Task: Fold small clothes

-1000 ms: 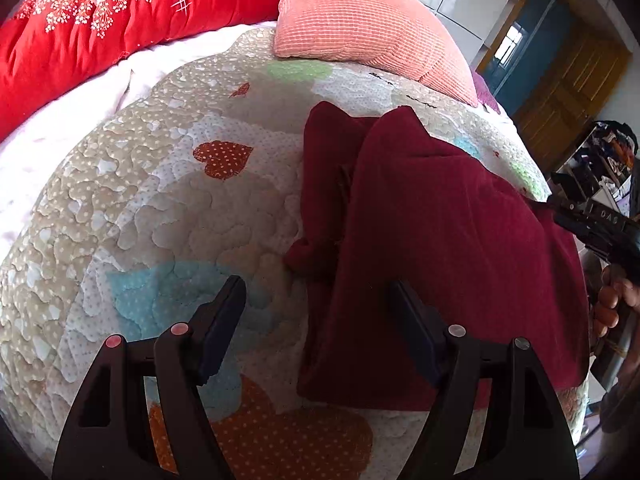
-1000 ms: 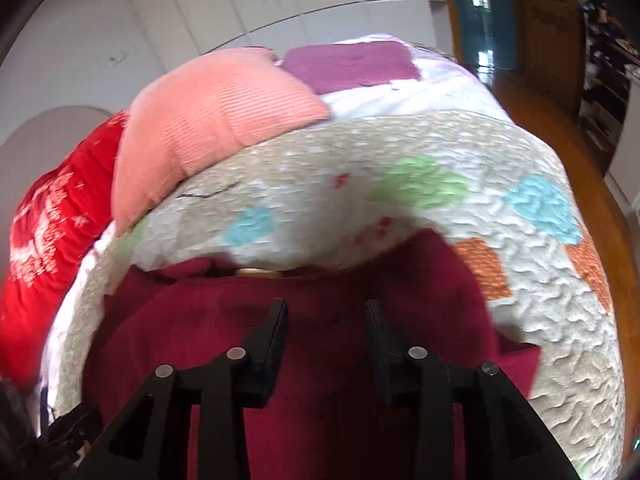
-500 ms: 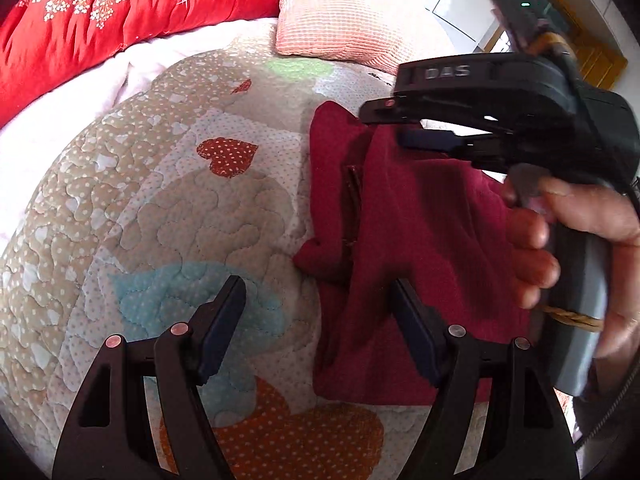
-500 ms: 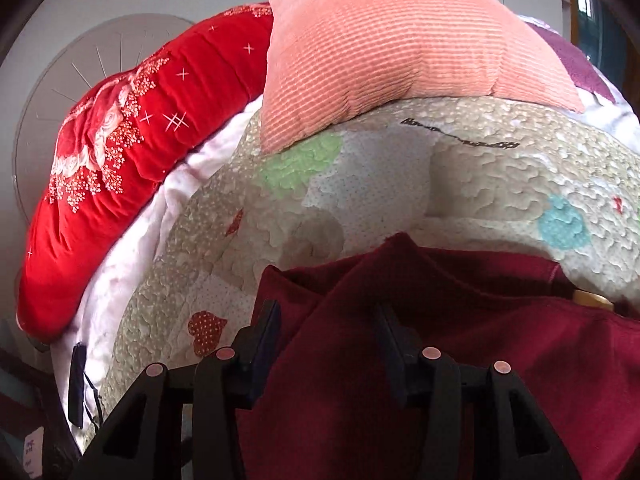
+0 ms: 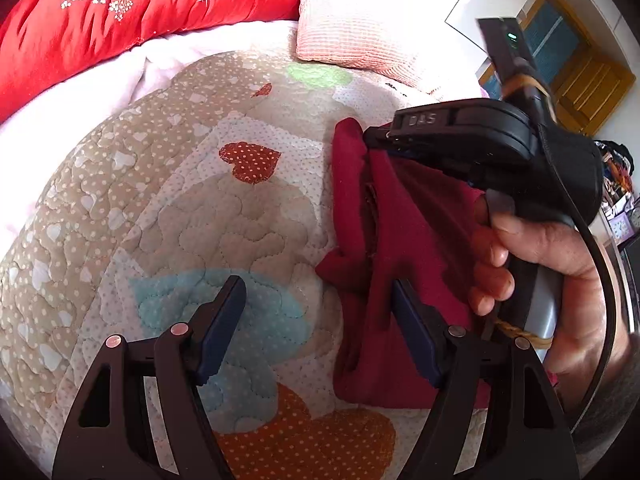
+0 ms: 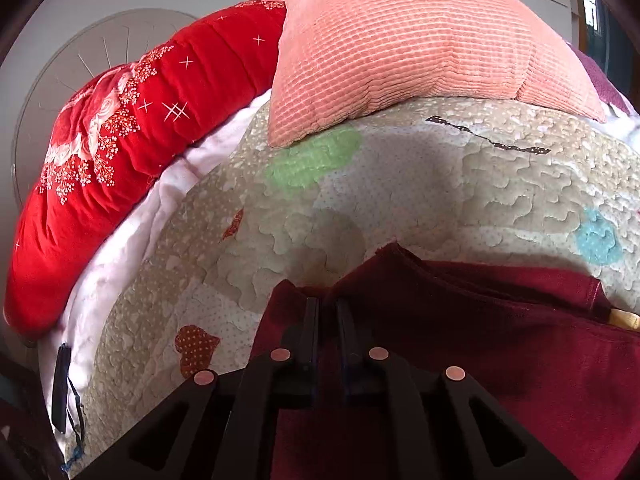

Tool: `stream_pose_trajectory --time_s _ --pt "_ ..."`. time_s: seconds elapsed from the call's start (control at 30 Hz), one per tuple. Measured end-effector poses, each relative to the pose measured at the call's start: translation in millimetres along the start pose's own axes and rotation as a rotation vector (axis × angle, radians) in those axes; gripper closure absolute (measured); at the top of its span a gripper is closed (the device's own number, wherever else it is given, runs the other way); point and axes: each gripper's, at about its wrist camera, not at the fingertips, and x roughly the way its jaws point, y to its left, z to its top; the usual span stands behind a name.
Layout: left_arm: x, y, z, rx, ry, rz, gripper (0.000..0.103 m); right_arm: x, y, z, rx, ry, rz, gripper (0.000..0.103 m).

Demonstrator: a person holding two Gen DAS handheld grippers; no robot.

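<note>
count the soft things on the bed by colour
dark red garment: 1
peach pillow: 1
red quilt: 1
patchwork heart bedspread: 1
white sheet: 1
Total: 5

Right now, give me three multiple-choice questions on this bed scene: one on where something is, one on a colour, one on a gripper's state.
1. Where does the pink pillow lie?
A. at the quilt's far end, beside the red blanket
B. on the garment
C. on the floor

2. What colour is the garment?
A. sky blue
B. dark red
C. white

3. How is the right hand-held gripper?
A. wide open above the quilt
B. shut on the garment
C. shut on the pillow

Answers: 1 A, the pillow rests on the quilt next to the red blanket. 2 B, the cloth is maroon in both views. 3 B, its fingers pinch a fold of cloth; the left hand-held gripper is open.
</note>
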Motion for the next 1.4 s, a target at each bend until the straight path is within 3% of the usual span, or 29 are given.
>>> stream_pose_trajectory --time_s 0.07,0.13,0.27,0.53,0.57,0.63,0.7,0.8,1.03,1.13,1.17,1.23,1.4 --pt "1 1 2 -0.003 0.001 -0.001 0.028 -16 -7 -4 0.035 -0.013 0.074 0.058" --pt "2 -1 2 0.007 -0.001 0.006 0.028 -39 -12 -11 0.026 -0.039 0.08 0.058" --pt "2 -1 1 0.009 -0.005 0.009 0.028 -89 -47 -32 0.006 -0.107 -0.038 0.058" --pt "0 -4 -1 0.019 -0.019 0.019 0.028 -167 -204 -59 0.295 -0.164 -0.362 0.058" --pt "1 -4 -2 0.023 -0.02 0.022 0.028 -173 -222 -63 0.357 -0.173 -0.373 0.058" --pt "3 -5 -2 0.029 -0.023 0.028 0.028 -181 -254 -71 0.468 -0.203 -0.305 0.058" --pt "4 -6 -2 0.034 -0.028 0.034 0.026 -171 -272 -72 0.49 -0.179 -0.276 0.06" --pt "6 -8 -3 0.049 -0.034 0.043 0.025 -165 -264 -66 0.424 -0.196 -0.362 0.064" --pt "2 -5 -1 0.026 -0.048 0.024 0.026 -199 -242 -75 0.375 -0.275 -0.359 0.063" --pt "-3 -5 -1 0.024 -0.067 0.025 0.026 -188 -255 -90 0.415 -0.222 -0.412 0.062" --pt "-4 -6 -2 0.023 -0.074 0.025 0.026 -180 -262 -96 0.44 -0.191 -0.39 0.062" --pt "-7 -7 -1 0.025 -0.085 0.021 0.026 -181 -262 -102 0.445 -0.228 -0.38 0.062" --pt "-15 -11 -2 0.032 -0.108 0.006 0.026 -202 -230 -109 0.414 -0.258 -0.327 0.062"
